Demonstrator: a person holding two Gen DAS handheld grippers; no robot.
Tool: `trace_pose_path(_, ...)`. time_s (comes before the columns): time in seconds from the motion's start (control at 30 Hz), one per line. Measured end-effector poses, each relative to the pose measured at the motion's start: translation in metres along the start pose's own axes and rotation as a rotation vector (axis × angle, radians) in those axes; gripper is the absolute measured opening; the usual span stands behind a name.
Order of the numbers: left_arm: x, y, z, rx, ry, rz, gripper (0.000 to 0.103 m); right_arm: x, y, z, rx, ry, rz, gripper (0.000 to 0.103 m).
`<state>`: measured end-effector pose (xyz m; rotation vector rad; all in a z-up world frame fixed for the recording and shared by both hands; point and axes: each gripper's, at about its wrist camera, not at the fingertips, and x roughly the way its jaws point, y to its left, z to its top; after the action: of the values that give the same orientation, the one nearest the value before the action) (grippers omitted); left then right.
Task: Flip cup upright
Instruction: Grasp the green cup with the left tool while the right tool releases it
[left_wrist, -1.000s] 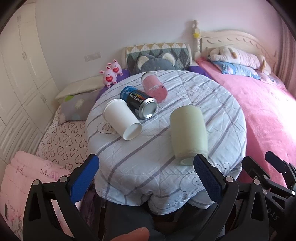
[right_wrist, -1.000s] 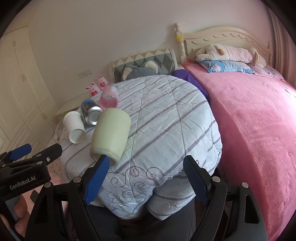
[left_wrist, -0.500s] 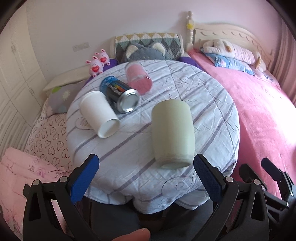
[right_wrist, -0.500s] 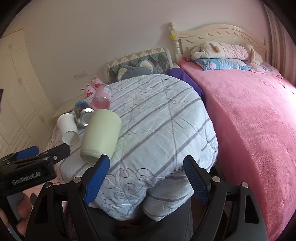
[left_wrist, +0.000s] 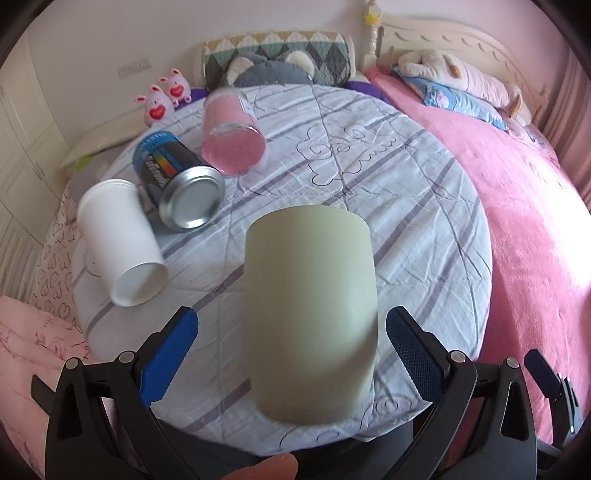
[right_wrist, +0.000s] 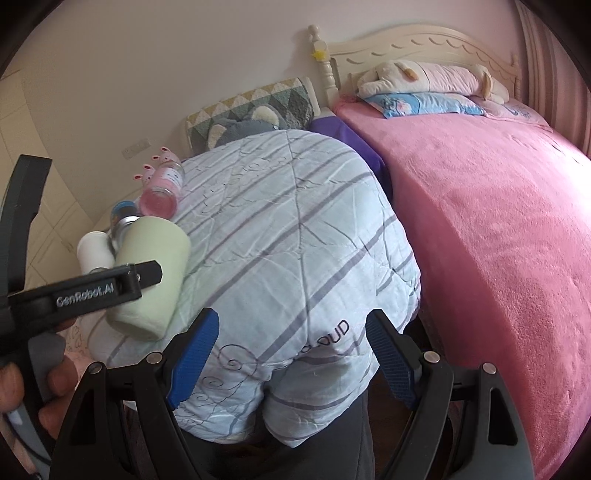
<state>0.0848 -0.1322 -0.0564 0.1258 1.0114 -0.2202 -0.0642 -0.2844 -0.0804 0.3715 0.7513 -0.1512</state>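
Observation:
A pale green cup (left_wrist: 312, 314) lies on its side on the round table with the striped cloth (left_wrist: 424, 221), its mouth toward the near edge. My left gripper (left_wrist: 288, 349) is open, its blue fingers on either side of the cup's near end, not touching it. The cup also shows in the right wrist view (right_wrist: 151, 273), partly behind the left gripper's body. My right gripper (right_wrist: 291, 358) is open and empty over the table's near right edge, apart from the cup.
A white paper cup (left_wrist: 120, 240), a dark can (left_wrist: 179, 181) and a pink glass jar (left_wrist: 231, 138) lie on their sides at the table's far left. A pink bed (right_wrist: 498, 221) runs along the right. Cushions and small pink toys (left_wrist: 160, 99) sit behind.
My left gripper has moved forward toward the green cup, which now sits between its fingers. My right gripper has shifted slightly closer to the table's edge.

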Motion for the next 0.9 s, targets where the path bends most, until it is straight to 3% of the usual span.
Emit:
trace_pose_path(0.73,0.024,0.005,0.004,-0.011,0.041,-0.007,0.103,0.048,0.012,0.036,-0.081,0.017,-0.029,0.083)
trace_pose_path(0.9,0.028,0.002,0.008,-0.011,0.054,-0.046,0.09,0.055,0.008,0.04,-0.07,0.024,-0.025,0.083)
